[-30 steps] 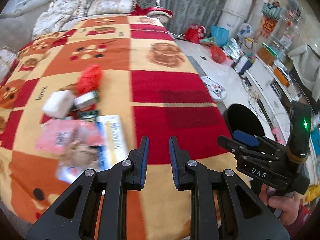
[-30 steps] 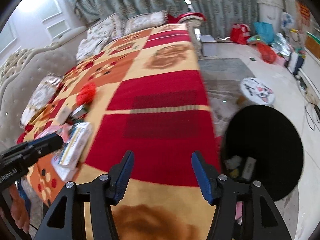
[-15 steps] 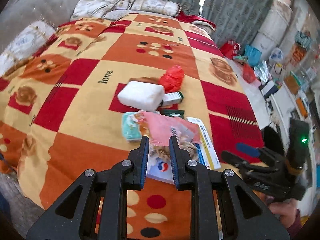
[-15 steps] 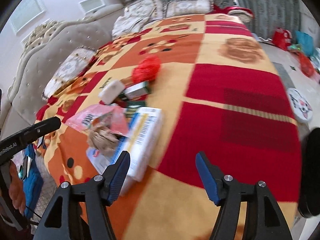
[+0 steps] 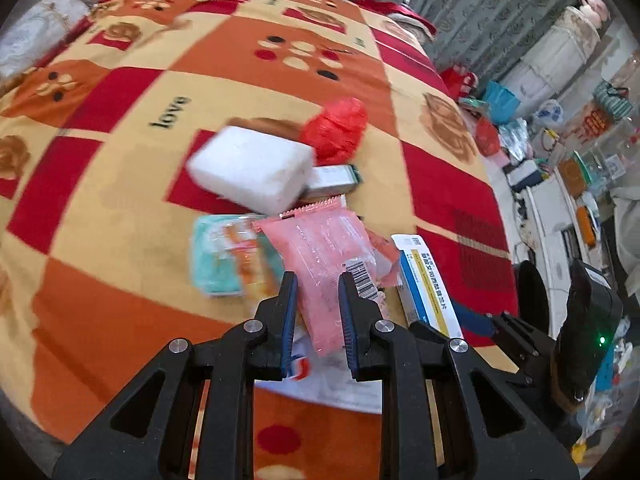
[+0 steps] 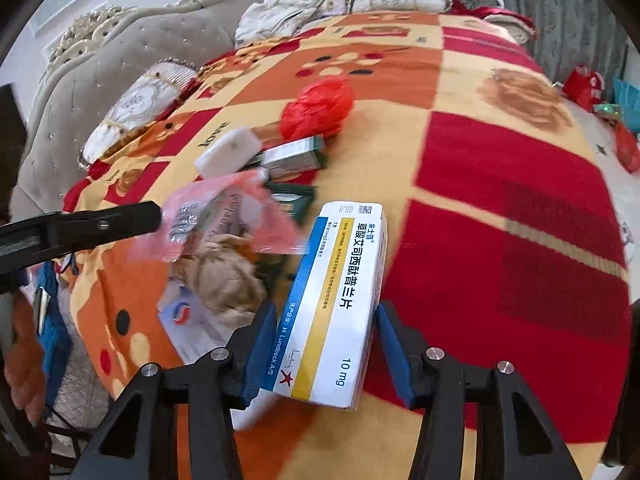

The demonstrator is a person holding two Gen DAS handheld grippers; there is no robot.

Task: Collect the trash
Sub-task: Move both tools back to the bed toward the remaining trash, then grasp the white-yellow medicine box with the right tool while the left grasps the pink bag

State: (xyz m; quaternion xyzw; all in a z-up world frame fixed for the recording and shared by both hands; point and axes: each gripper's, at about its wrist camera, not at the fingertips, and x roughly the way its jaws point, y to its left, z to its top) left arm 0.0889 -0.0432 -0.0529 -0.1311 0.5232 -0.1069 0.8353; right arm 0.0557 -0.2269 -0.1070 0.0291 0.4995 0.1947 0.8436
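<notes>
1. two grippers work over a checked red, orange and yellow blanket (image 5: 120, 208) strewn with trash.
2. left gripper (image 5: 317, 320) has narrow jaws straddling a pink wrapper (image 5: 324, 256); whether the pads actually pinch it is hard to tell, though from the right wrist view the wrapper looks lifted at the fingertip.
3. right gripper (image 6: 326, 344) has its jaws closing around a white, blue and yellow medicine box (image 6: 340, 300); the box sits between the pads, touching or nearly so.
4. farther off lie a white foam block (image 5: 252, 168), a crumpled red bag (image 5: 336, 128), a small green-ended carton (image 6: 296, 156) and a teal packet (image 5: 220, 256).
5. beige crumpled paper (image 6: 224, 276) lies just beside the medicine box.
</notes>
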